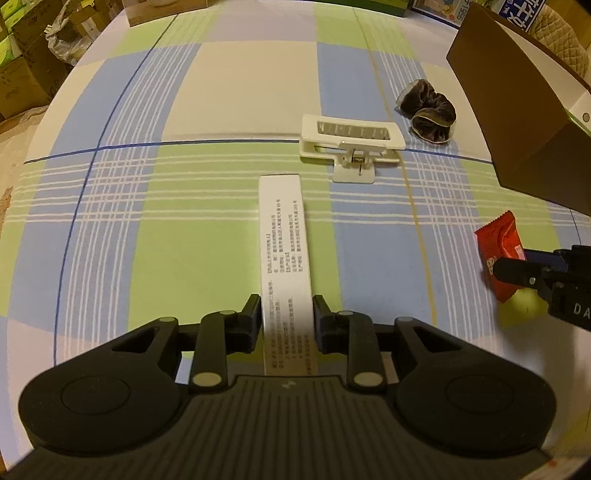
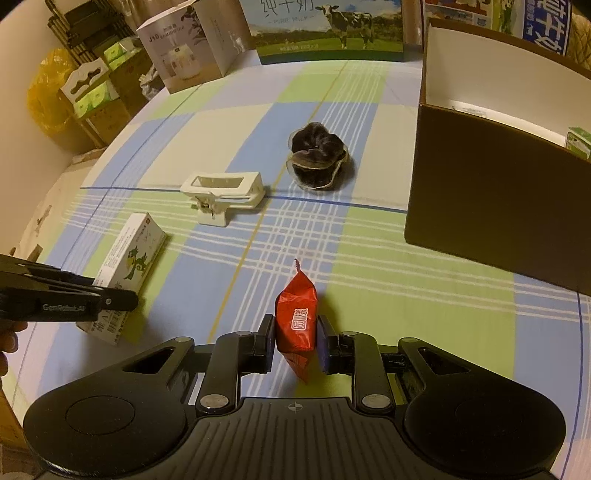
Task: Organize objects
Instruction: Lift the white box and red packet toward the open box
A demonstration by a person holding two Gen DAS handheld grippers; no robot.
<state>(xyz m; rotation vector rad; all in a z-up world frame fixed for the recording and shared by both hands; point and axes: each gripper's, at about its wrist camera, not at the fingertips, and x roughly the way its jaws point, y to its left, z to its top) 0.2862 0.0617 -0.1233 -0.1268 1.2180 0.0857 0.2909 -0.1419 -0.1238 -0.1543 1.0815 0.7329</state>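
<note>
The left gripper squeezes a small white box. The right gripper pinches a red snack packet near the brown box.

Setting: domestic room doubling as storage. Evidence: table under a checked cloth of green, blue and cream squares; milk carton case printed with a cow, standing at the far edge; boxed small appliance at the far-left corner; stacked cardboard cartons on the floor past the left edge; yellow plastic bag beside a laden rack; quilted upholstery beyond the far-right corner.
</note>
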